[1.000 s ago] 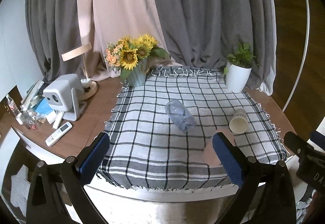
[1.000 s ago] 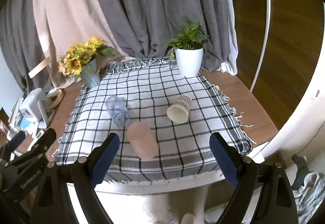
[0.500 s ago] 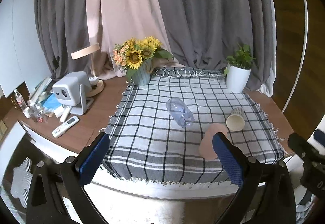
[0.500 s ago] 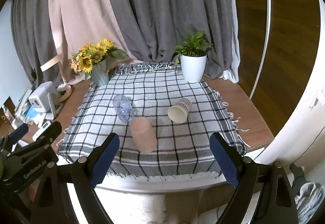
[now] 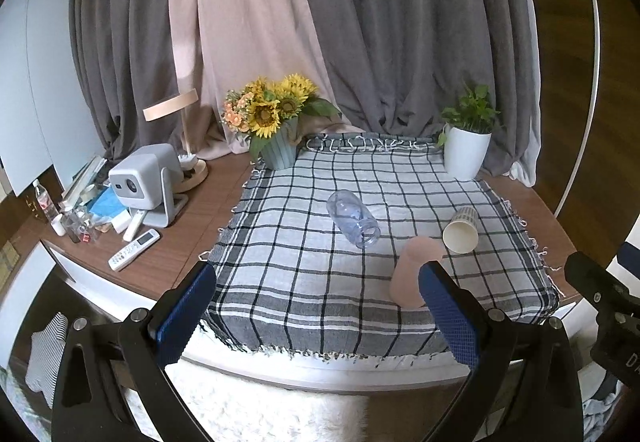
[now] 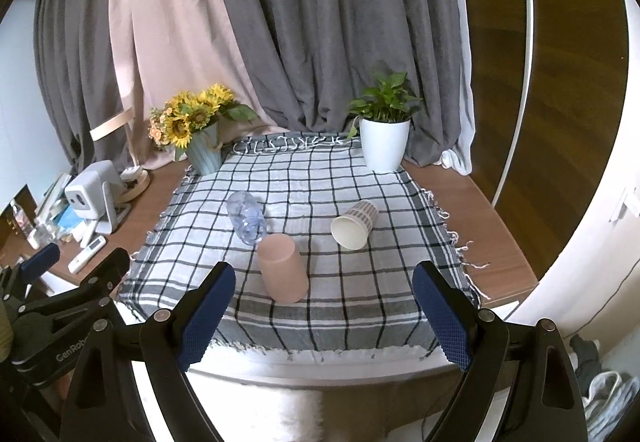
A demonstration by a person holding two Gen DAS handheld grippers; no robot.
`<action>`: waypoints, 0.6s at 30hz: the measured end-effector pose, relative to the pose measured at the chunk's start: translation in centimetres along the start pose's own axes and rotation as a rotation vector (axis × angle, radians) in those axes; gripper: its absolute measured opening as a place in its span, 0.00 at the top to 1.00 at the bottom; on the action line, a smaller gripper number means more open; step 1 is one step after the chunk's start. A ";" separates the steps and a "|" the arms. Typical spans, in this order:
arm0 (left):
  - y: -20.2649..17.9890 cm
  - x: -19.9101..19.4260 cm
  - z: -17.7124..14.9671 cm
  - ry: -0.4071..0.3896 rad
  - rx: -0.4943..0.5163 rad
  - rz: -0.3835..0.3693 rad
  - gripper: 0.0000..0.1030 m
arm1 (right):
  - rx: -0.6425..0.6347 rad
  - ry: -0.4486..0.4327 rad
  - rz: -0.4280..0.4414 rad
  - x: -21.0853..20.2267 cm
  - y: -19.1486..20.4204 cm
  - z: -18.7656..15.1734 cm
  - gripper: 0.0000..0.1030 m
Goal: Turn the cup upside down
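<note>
Both tongs gape wide, holding nothing: left gripper [image 5: 316, 316] reads "GenRobo", right gripper [image 6: 324, 312]. The pink cup [image 6: 282, 268] stands mouth-down on the checked cloth [image 6: 304, 177], near its front edge.

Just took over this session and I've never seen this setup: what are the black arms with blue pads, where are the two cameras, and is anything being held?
No robot arm here: a person holds a two-finger gripper in each hand, with a fisheye camera on each looking along its fingers. One picture is from the left gripper, the other from the right gripper. Both are open and hold nothing.

On the checked cloth are three cups: a pink cup standing mouth down, a clear cup lying on its side, and a paper cup also on its side. Behind stand sunflowers and a potted plant.
</note>
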State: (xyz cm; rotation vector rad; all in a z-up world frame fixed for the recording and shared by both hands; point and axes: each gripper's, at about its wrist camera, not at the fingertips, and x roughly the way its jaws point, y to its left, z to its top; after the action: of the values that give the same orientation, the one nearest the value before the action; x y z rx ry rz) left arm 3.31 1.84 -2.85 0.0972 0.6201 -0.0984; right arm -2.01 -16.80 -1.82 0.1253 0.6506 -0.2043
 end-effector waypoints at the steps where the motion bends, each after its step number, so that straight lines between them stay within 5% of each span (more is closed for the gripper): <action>1: 0.1 0.0 0.0 -0.001 -0.001 0.002 0.00 | -0.001 0.001 0.000 0.0 0.1 0.0 0.12; 18: 0.2 0.2 0.5 -0.006 -0.003 -0.003 0.00 | 0.004 -0.003 0.002 0.3 0.4 0.0 0.12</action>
State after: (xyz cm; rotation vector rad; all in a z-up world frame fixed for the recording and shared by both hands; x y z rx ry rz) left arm 3.79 1.91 -2.51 0.0935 0.6139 -0.1007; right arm -1.76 -16.49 -1.99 0.1298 0.6473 -0.2042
